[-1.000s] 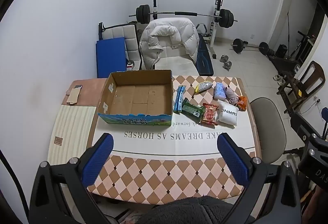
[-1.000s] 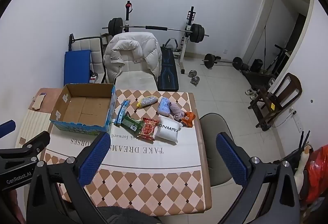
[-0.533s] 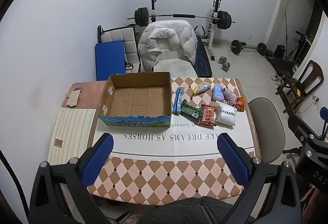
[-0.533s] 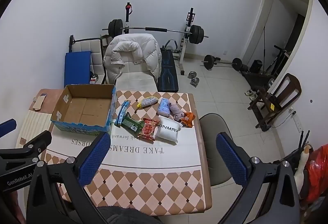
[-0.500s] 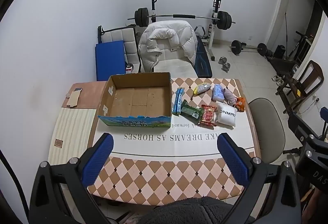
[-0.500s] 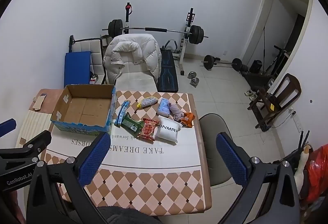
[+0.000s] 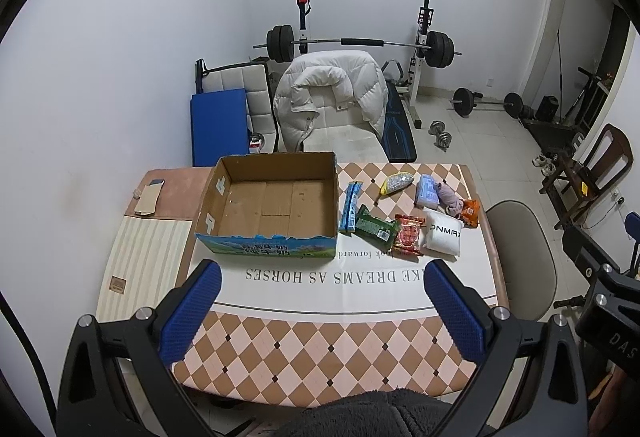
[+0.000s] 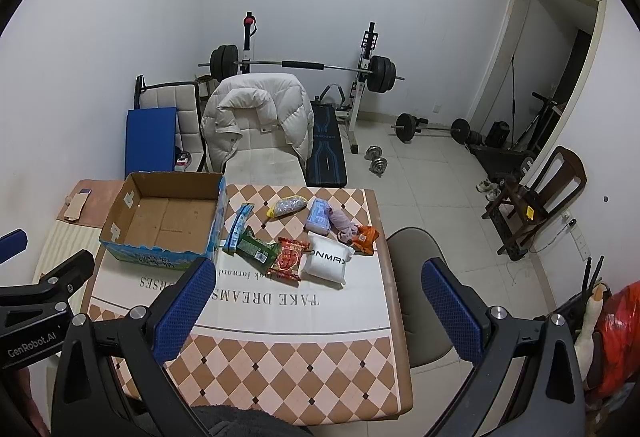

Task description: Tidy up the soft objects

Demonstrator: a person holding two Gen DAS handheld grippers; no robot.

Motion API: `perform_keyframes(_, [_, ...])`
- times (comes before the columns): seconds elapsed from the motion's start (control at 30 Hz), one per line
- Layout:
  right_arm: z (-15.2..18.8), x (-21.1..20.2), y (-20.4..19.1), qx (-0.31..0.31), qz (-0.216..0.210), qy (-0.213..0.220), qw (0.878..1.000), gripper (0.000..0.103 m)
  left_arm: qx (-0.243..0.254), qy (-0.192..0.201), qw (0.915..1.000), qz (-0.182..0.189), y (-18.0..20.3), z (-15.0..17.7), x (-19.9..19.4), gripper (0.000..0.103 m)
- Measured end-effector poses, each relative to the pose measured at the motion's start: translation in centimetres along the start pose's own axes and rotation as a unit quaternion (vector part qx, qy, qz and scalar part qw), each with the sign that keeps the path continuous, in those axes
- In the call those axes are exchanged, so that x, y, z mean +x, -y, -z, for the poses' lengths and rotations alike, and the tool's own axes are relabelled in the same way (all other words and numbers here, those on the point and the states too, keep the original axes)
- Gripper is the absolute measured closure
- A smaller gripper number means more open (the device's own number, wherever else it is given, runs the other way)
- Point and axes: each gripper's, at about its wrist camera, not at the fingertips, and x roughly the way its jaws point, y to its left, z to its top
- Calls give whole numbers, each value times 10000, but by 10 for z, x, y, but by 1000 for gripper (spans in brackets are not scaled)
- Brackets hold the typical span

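Observation:
An open, empty cardboard box (image 7: 276, 203) (image 8: 168, 221) stands on the table's far left. To its right lie several soft items: a blue strip pack (image 7: 350, 207), a green packet (image 7: 374, 228), a red packet (image 7: 408, 235) (image 8: 289, 259), a white pillow pack (image 7: 443, 235) (image 8: 328, 257), a silver-yellow bag (image 7: 395, 183), a light blue pack (image 7: 426, 190), a mauve cloth (image 7: 450, 197) and an orange pouch (image 7: 470, 213). My left gripper (image 7: 322, 311) and right gripper (image 8: 318, 307) are both open and empty, held high above the table's near edge.
The table (image 7: 320, 337) has a checkered cloth with printed text. A phone and card (image 7: 150, 193) lie at its far left. A grey chair (image 8: 416, 277) stands at the right, a chair with a white jacket (image 7: 332, 97) behind, gym weights beyond.
Both views have risen and pulled back slightly; the table looks a little farther away. Nothing on the table has moved.

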Motion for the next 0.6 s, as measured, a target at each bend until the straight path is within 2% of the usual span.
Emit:
perform_keyframes(0.13, [-13, -2, 1, -1, -2, 11, 10000, 0, 0, 3, 10000, 2, 0, 0, -1, 0])
perform_keyframes(0.6, [-16, -13, 2, 3, 26, 93, 10000, 0, -13, 30, 10000, -7, 2, -5, -4, 0])
